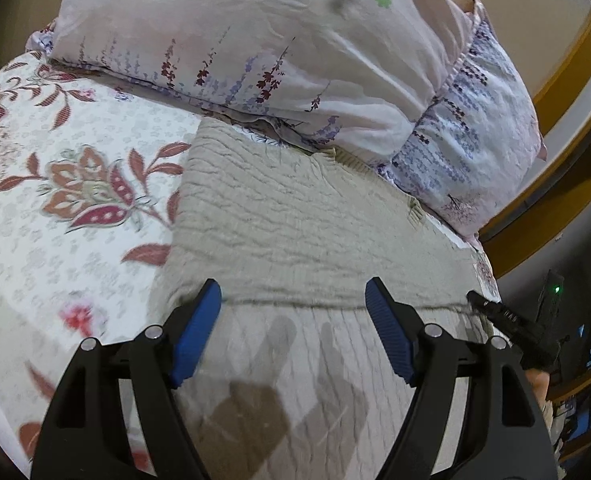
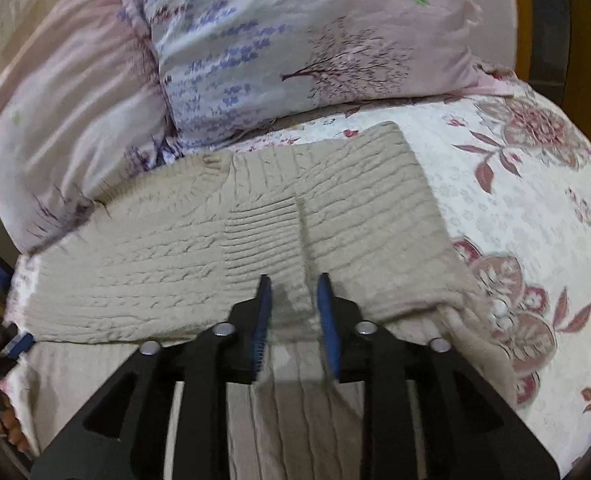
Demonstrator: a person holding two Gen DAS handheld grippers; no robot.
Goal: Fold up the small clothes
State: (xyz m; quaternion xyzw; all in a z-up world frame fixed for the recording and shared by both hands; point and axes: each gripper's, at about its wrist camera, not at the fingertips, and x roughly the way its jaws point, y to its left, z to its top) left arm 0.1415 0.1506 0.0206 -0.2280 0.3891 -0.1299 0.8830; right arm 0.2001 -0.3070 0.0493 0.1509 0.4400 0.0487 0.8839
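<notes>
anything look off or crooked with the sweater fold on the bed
Nothing is damaged or spilled. The beige sweater lies folded on the floral bedspread, but its folded-over edge runs slightly slanted, and a dark thread trails along it.

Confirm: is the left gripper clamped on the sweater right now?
No. The left gripper has its jaws wide apart above the beige knit sweater, with neither blue pad pressing on the fabric.

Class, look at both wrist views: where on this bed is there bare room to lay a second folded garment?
Free: the floral bedspread beside the beige knit sweater, below the pillows; in the left wrist view it is the patch at. Crowded: the sweater's other side, tight against the pillows and the bed edge.
</notes>
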